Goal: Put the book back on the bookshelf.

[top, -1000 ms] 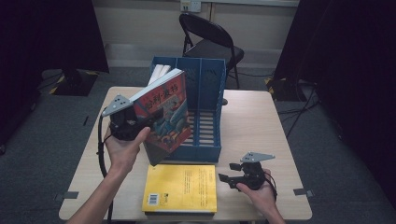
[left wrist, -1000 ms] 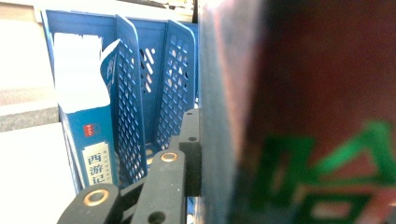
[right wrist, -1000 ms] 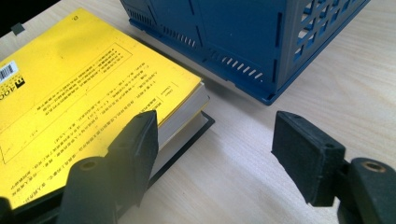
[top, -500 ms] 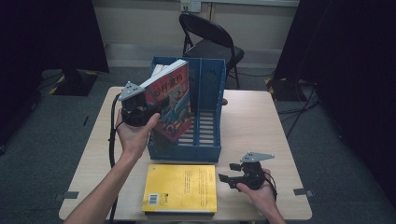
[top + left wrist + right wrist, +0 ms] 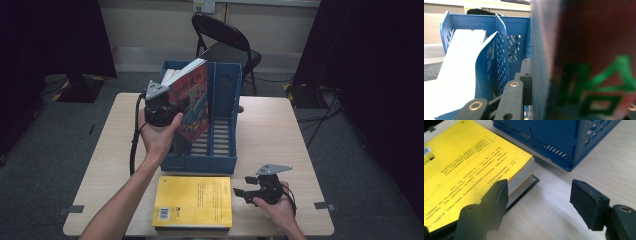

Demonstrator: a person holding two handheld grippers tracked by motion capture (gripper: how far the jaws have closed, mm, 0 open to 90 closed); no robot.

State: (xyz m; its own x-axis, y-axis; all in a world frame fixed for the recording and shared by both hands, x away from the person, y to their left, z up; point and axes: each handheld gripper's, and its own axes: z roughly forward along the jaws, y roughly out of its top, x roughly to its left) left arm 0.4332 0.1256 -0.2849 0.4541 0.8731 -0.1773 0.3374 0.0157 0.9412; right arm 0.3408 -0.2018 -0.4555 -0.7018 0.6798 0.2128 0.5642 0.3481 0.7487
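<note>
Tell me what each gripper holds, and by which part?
The left gripper clamps the red book by its lower edge. The right gripper holds nothing.

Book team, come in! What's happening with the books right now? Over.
Left gripper shut on red book, at blue rack. Right gripper open beside yellow book. White pages fill one slot.

I see red-covered book [image 5: 192,107] held upright, slightly tilted, spine toward near side, at left compartment of blue file rack [image 5: 220,150]. Cover red with illustrated picture and white lettering; page edges white along top. Lower part sits inside rack, top sticks out above rack walls. In left gripper view I see cover [image 5: 596,62] close and blurred, dark red with green characters.
</note>
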